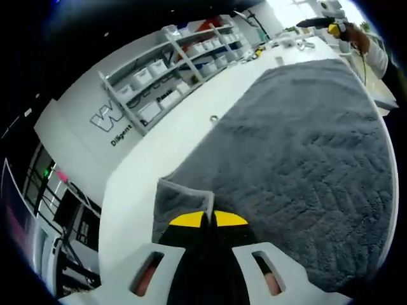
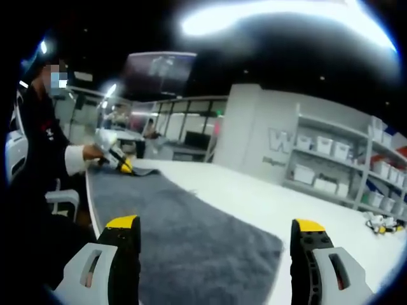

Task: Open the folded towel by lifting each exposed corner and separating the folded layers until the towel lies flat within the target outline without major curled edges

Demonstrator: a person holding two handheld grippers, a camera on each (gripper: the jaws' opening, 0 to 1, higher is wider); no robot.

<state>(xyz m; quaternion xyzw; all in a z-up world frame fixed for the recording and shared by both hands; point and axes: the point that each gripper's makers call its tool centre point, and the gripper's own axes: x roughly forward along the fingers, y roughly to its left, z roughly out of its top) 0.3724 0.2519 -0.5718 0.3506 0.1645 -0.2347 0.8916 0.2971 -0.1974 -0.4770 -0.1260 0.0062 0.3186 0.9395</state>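
A big gray towel (image 1: 299, 159) lies spread out on a white bench (image 1: 159, 159). In the left gripper view, the left claw (image 1: 208, 219) has its yellow tips pressed together on the near left corner of the towel. That corner (image 1: 181, 197) is lifted and curls up a little off the bench. The rest of the towel lies flat and runs far away toward the other end of the bench. At that far end the other claw (image 1: 331, 27) shows, small, with a hand behind it.

In the right gripper view, the right claw (image 2: 216, 232) is spread wide, with nothing between its two tips. The towel (image 2: 184, 235) lies under it. A person in dark clothes (image 2: 38, 146) stands at the left, and the left claw (image 2: 122, 165) touches the far end of the towel.

White shelves with bins (image 1: 178, 63) stand beyond the bench.
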